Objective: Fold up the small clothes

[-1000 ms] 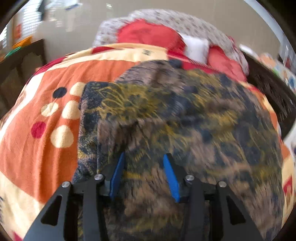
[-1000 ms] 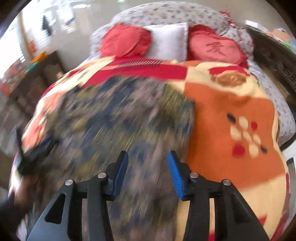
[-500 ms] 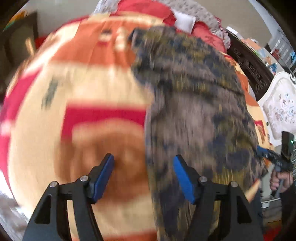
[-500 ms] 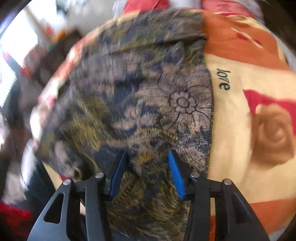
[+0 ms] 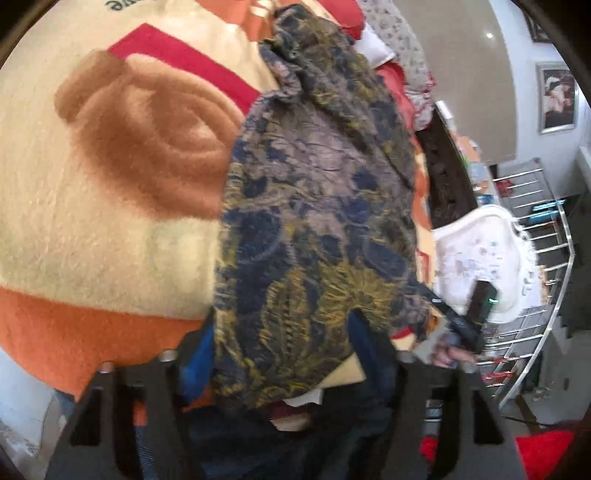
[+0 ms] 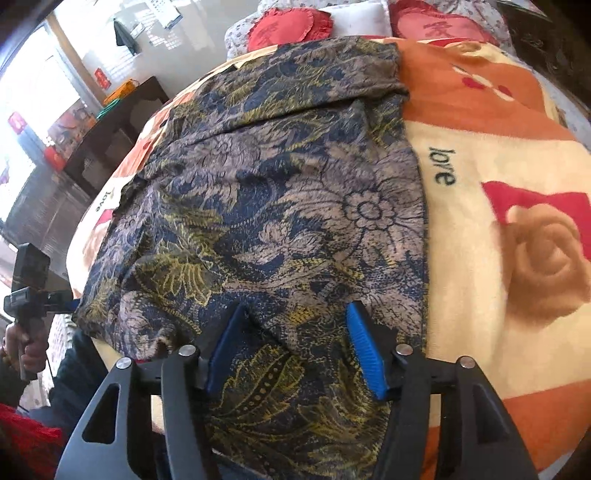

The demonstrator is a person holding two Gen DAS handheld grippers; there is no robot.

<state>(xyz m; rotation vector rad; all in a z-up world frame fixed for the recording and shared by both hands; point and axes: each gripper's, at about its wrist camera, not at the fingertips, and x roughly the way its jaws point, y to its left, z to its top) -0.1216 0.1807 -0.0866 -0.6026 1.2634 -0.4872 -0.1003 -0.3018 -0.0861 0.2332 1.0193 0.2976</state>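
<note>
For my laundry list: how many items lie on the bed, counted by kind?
Patterned garment: 1
Blanket: 1
Red heart cushions: 2
White pillow: 1
Total: 5

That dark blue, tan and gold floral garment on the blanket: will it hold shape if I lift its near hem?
Probably not. The dark blue, tan and gold floral garment looks thin and wrinkled, so it should droop. It already hangs over the bed edge. The fleecy orange and cream blanket may drag on it.
</note>
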